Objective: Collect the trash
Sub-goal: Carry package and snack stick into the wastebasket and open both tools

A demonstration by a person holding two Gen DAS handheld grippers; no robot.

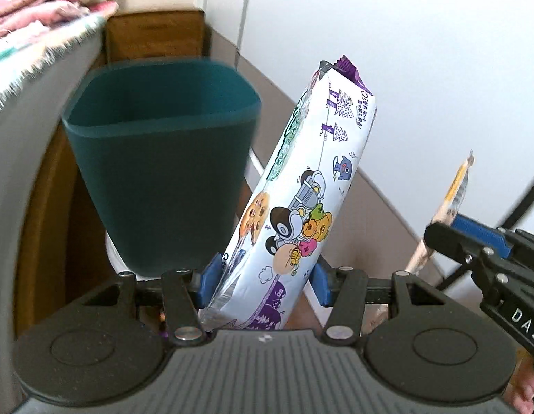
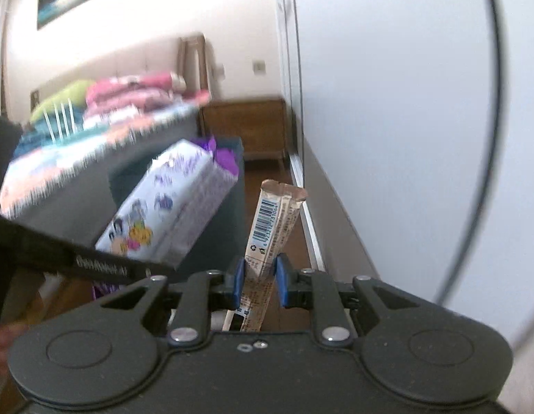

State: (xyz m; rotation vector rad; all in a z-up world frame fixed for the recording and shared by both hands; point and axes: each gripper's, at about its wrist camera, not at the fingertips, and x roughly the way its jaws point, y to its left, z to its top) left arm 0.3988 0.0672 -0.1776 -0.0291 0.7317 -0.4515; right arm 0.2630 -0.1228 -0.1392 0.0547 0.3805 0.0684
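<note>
My left gripper (image 1: 265, 279) is shut on a white and purple snack pack (image 1: 301, 189) printed with cartoon figures; the pack stands tilted up to the right between the blue pads. Just left of it and beyond stands a dark teal trash bin (image 1: 159, 158), its mouth empty as far as I see. My right gripper (image 2: 258, 277) is shut on a thin brown wrapper (image 2: 272, 220) with a barcode, which sticks up between the pads. In the right wrist view the snack pack (image 2: 170, 207) and the bin (image 2: 225, 227) lie to the left. The right gripper (image 1: 449, 238) shows at the left wrist view's right edge.
A bed (image 1: 28, 79) with a fringed blanket and piled pink and green bedding (image 2: 128, 100) lies to the left. A wooden nightstand (image 2: 246, 124) stands behind the bin. A white wardrobe door (image 2: 387, 103) runs along the right. The floor is brown wood (image 2: 267, 179).
</note>
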